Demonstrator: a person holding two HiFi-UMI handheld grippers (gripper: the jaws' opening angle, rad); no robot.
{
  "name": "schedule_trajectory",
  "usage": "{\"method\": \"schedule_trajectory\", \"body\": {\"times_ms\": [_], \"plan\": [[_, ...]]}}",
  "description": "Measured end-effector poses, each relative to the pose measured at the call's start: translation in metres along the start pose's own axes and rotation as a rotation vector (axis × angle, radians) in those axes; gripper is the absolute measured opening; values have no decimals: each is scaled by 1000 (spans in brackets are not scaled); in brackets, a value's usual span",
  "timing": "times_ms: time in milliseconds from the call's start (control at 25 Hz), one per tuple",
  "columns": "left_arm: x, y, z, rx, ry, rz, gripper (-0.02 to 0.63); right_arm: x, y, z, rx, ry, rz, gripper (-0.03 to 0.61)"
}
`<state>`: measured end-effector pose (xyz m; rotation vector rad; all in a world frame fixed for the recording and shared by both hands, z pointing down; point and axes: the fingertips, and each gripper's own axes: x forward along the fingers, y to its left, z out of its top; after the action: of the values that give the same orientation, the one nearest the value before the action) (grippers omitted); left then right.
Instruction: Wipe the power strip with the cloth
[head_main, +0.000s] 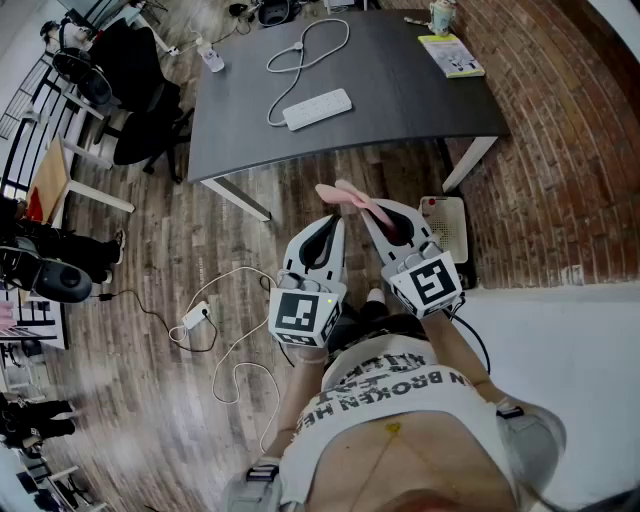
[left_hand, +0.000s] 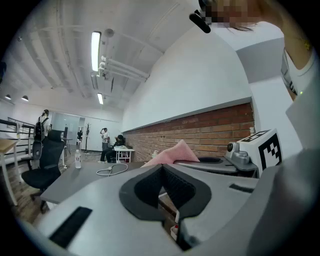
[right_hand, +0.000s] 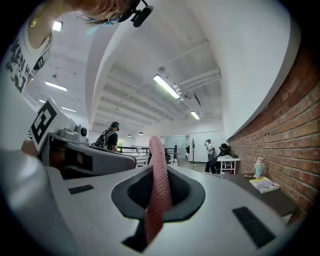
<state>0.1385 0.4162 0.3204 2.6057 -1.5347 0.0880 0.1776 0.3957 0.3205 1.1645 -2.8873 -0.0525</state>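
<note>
White oblong power strip (head_main: 318, 109), cord (head_main: 300, 52) looped, was laid on the table (head_main: 400, 95) at 12 o'clock. Pink cloth (head_main: 352, 197) was pinched by the right gripper (head_main: 372, 207); left gripper (head_main: 337, 222) was closed, empty.

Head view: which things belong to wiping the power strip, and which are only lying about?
For the job: power strip; pink cloth, clamped in the right gripper.
Lying about: booklet; bottle; office chair; white adapter on the floor.
</note>
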Motion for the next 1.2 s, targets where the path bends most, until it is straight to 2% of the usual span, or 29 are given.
{"method": "schedule_trajectory", "body": {"times_ms": [200,640,880,1200], "plan": [[5,-6,-1,-5,-1,6,8,-4,-6,0,24,-24,12,17],[28,-1,-10,-22,18,-6,8,8,-24,-18,63,21,16,17],[64,24,-8,-38,12,-40,8,42,-52,-23,49,44,-9,17],[135,86,-1,-42,0,-101,8,122,-101,-27,29,47,-44,17]]}}
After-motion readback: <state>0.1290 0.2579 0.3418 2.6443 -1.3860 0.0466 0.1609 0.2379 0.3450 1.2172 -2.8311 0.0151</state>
